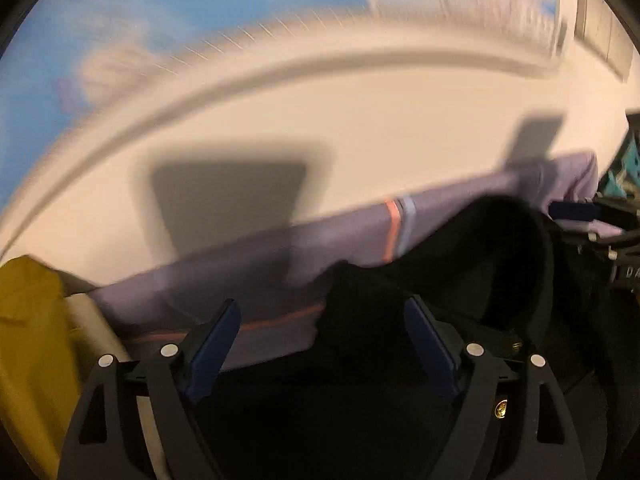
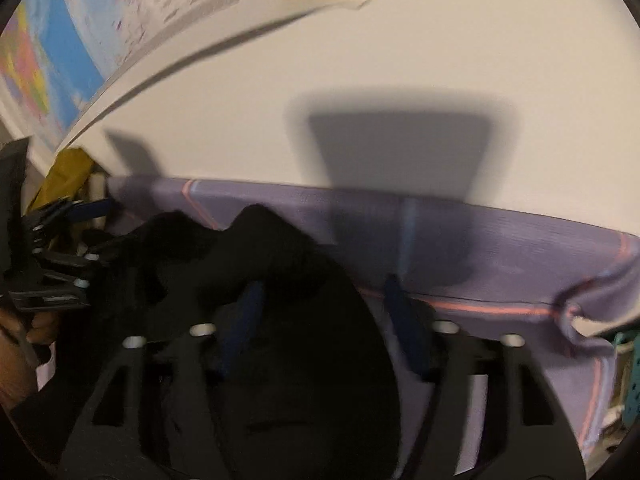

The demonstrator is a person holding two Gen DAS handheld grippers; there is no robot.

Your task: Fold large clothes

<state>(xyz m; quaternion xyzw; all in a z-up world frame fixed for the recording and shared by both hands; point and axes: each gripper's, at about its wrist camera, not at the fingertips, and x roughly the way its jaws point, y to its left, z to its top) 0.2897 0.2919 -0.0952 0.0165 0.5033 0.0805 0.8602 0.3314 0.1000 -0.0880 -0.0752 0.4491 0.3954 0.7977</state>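
Black garment (image 1: 460, 264) heaped lower centre on lilac cloth (image 1: 248, 272), white wall behind. We judge it soft, limp, light; grab hem or edge fold. Left gripper (image 1: 320, 344) jaws spread, empty. Right gripper (image 2: 324, 312) half-spread astride black fold; pinch unclear.

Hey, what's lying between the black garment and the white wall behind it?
A lavender cloth with pink stripes lies spread between the black garment and the white wall. The right wrist view shows it best; the left wrist view shows the same.
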